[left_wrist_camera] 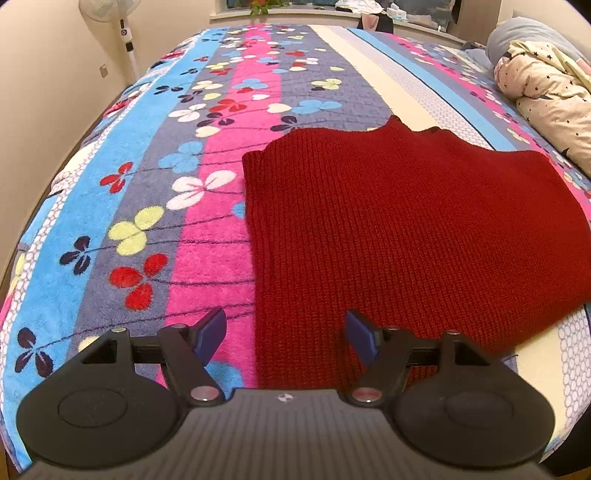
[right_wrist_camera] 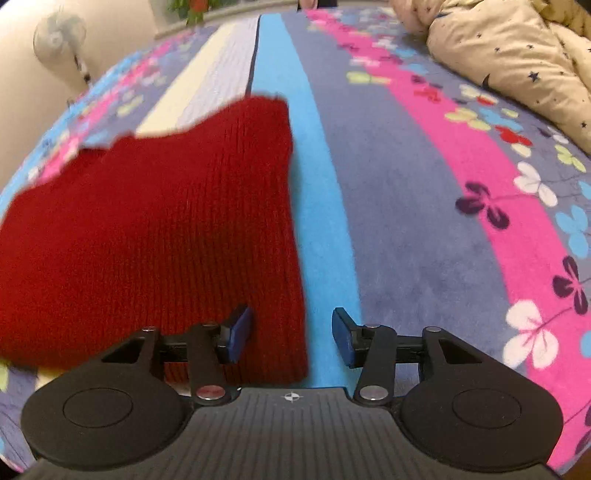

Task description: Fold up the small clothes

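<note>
A dark red knit garment point(left_wrist_camera: 406, 221) lies flat on the flowered, striped blanket point(left_wrist_camera: 147, 184), its collar pointing away from me. My left gripper point(left_wrist_camera: 285, 334) is open, hovering over the garment's near left edge, holding nothing. In the right wrist view the same red garment point(right_wrist_camera: 166, 229) lies to the left. My right gripper point(right_wrist_camera: 291, 338) is open above the garment's near right edge, empty; its left fingertip is over the knit, its right one over the blanket's blue stripe point(right_wrist_camera: 321, 221).
A rolled cream quilt with stars point(left_wrist_camera: 550, 99) lies along the bed's right side, also in the right wrist view point(right_wrist_camera: 517, 55). A standing fan point(left_wrist_camera: 118, 22) is by the wall at the far left. A window sill with items point(left_wrist_camera: 369, 14) runs behind the bed.
</note>
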A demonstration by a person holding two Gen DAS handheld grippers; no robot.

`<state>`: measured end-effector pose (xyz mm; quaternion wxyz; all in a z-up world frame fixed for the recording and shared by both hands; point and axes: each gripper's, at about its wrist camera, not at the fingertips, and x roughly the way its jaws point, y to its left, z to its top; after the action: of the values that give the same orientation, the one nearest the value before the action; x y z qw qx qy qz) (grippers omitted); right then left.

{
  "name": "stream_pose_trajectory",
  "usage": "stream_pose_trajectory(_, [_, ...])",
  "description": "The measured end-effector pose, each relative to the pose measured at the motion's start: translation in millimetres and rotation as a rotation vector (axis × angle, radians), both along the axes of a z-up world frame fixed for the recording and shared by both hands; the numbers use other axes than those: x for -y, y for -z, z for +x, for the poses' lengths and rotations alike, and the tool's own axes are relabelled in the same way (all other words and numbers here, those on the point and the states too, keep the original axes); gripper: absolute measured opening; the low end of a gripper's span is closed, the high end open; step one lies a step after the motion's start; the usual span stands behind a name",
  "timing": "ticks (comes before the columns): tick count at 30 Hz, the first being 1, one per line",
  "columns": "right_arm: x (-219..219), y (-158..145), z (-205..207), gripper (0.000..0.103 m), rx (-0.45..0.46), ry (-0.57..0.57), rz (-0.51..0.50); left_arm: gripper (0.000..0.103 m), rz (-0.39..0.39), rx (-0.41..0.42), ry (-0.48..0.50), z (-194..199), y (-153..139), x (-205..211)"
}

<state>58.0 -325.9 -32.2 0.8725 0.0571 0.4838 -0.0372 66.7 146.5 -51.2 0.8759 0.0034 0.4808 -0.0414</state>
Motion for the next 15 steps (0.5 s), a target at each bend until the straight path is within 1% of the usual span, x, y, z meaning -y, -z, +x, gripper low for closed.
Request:
stream_pose_trajectory(3, [4.4,-15.3,-2.7,0.049,0.090,0.045,-0.044,0.076,-0.003,0.024,-0.026,-2.6,-3.5,-3.5])
stream_pose_trajectory(5, [6.6,-21.4,-3.6,0.049,0.135,0.074,-0.070,0.076,-0.022,0.037,-0.059,-6.2,-6.2,-7.2])
stream_pose_trajectory(9, [13.1,-28.2,-2.1,0.050,0.176,0.103,-0.055,0.076,-0.085,0.068,-0.126,-22.1,-14.1,-9.1])
stream_pose_trajectory(12, [15.6,-35.2,-1.2,0.050,0.206,0.110,-0.066,0.076,-0.177,0.076,-0.166,-43.8,-19.1,-1.4])
stream_pose_trajectory(15, [21.0,-42.8,-3.4,0.050,0.232,0.137,-0.072,0.076,-0.288,0.049,-0.182,-66.6,-18.6,13.8])
